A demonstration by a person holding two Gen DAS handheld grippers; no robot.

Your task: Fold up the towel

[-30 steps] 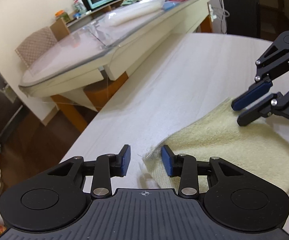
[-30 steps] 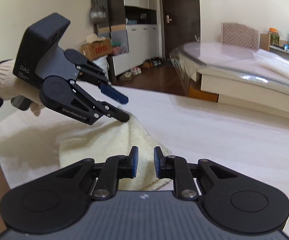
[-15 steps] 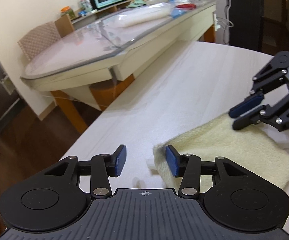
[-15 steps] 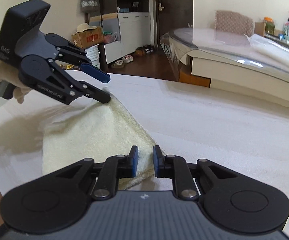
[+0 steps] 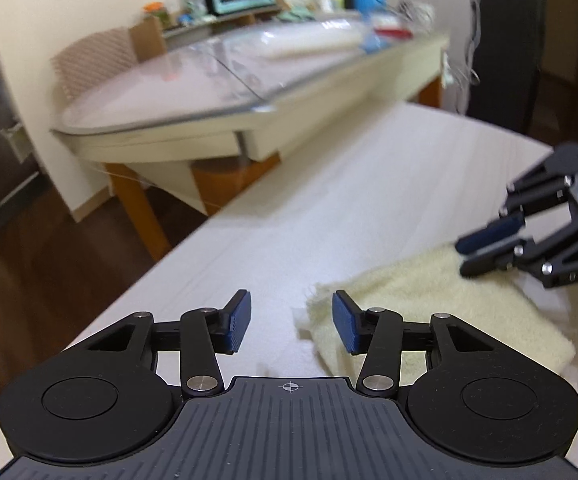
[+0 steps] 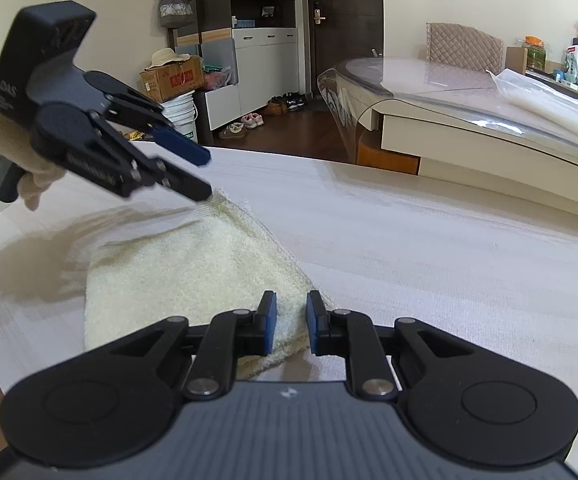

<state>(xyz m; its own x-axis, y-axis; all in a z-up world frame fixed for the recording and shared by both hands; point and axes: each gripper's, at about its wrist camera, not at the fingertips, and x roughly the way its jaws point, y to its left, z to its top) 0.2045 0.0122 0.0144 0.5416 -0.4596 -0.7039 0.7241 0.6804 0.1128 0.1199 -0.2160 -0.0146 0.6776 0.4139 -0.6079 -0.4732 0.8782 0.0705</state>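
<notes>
The pale yellow towel (image 6: 193, 264) lies in a compact, layered-looking rectangle near the tabletop's (image 6: 429, 248) near edge. The left tool (image 5: 291, 322) is wide open at one corner; the right tool (image 6: 288, 320) is narrowly parted over another, gripping nothing (apparently). A one-sided pinch could drag layers askew.
</notes>
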